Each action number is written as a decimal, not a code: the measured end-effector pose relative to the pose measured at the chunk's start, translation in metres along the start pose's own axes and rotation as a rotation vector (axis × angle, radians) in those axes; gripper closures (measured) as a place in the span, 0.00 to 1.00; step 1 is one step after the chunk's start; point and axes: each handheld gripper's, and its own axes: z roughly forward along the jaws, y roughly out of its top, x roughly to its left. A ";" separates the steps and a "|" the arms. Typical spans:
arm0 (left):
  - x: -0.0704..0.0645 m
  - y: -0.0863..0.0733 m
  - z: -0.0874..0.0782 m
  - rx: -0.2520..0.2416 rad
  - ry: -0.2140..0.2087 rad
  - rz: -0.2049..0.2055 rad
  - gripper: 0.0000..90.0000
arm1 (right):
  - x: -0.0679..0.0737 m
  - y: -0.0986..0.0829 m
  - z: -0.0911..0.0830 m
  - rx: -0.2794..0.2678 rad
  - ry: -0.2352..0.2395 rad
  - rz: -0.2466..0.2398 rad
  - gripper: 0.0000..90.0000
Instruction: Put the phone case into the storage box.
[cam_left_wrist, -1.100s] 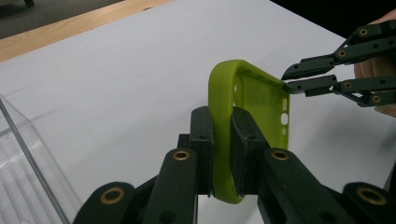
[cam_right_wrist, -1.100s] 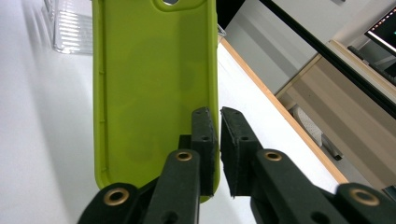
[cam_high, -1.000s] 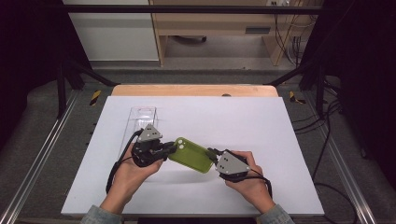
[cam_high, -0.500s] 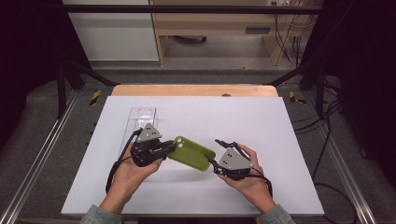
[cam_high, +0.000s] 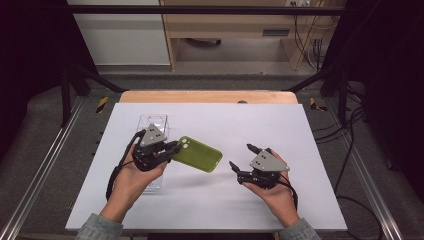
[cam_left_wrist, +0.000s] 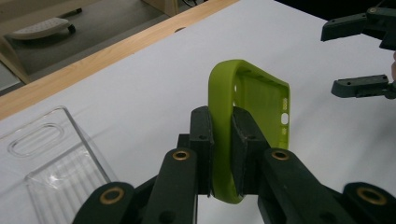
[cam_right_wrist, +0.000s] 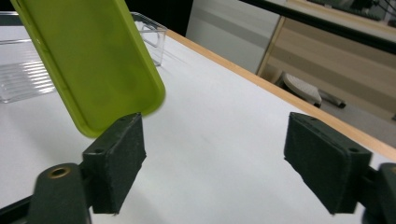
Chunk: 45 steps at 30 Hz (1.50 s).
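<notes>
The green phone case sits centre-left of the high view, lifted off the white tabletop and tilted, camera-hole end toward your left hand. Your left gripper has its fingers pinched narrow on the case's rim at that end. It's prob. thin, light, soft silicone, so it'll flex and sag from a one-end hold; grip the stiffer side wall, not the flat back. Your right gripper sits just right of the case w/ fingers spread wide, holding nothing, near the case's free end. A clear plastic box lies behind your left hand, upper left.
</notes>
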 end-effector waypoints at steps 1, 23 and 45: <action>0.002 0.000 -0.001 -0.001 0.004 0.003 0.89 | -0.001 -0.001 0.000 0.008 -0.003 0.007 0.21; 0.040 0.013 -0.024 -0.018 0.131 0.035 0.89 | -0.016 -0.022 -0.015 0.060 -0.108 0.042 0.08; 0.089 0.031 -0.046 -0.072 0.252 0.077 0.89 | -0.039 -0.047 -0.049 0.038 -0.203 0.087 0.07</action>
